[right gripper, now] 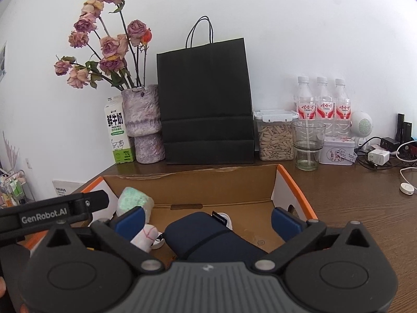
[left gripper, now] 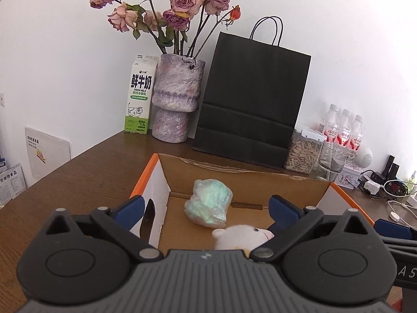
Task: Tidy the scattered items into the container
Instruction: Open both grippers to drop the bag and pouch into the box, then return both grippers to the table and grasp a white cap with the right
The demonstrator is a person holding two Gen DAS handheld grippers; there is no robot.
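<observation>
An open cardboard box [left gripper: 250, 173] with orange edges stands on the wooden table; it also shows in the right wrist view [right gripper: 192, 180]. Inside lie a pale green wrapped bundle [left gripper: 208, 203] [right gripper: 133, 199], a white plush toy [left gripper: 242, 236] [right gripper: 146, 236] and a dark navy pouch [right gripper: 208, 237]. My left gripper [left gripper: 207, 208] is open and empty above the box's near side. My right gripper [right gripper: 207, 220] is open above the pouch, with its fingers apart on either side and nothing held. The left gripper's body [right gripper: 52, 215] shows at the left of the right wrist view.
Along the back wall stand a milk carton [left gripper: 139, 95], a vase of dried roses [left gripper: 174, 99], a black paper bag [left gripper: 250, 96], a jar of seeds [right gripper: 275, 135], a glass [right gripper: 307, 146], three bottles [right gripper: 323, 101], a tin [right gripper: 337, 151] and chargers with cables [right gripper: 383, 154].
</observation>
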